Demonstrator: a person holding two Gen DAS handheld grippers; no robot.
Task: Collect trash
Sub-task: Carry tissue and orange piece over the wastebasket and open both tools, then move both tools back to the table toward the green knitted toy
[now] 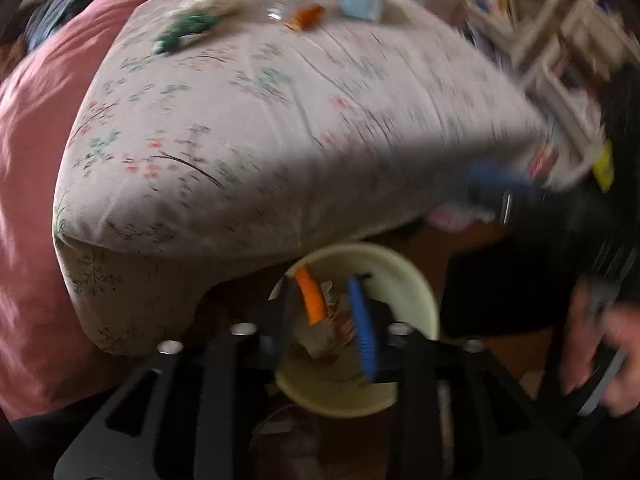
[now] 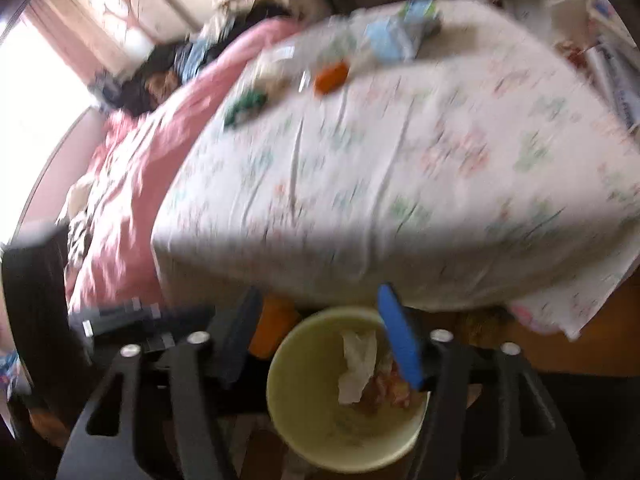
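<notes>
Both views are smeared with motion blur. Your left gripper (image 1: pixel 336 312) hangs over the pale bin (image 1: pixel 416 284) on the floor beside the bed (image 1: pixel 248 128), jaws apart with only a narrow gap; whether anything sits between them you cannot tell. Your right gripper (image 2: pixel 332 340) is above the same bin (image 2: pixel 304 392), jaws wide apart, crumpled tissue (image 2: pixel 358 364) below. On the bed, an orange piece (image 2: pixel 331 76), a green piece (image 2: pixel 244 106) and a blue packet (image 2: pixel 394 36) are too blurred to identify.
</notes>
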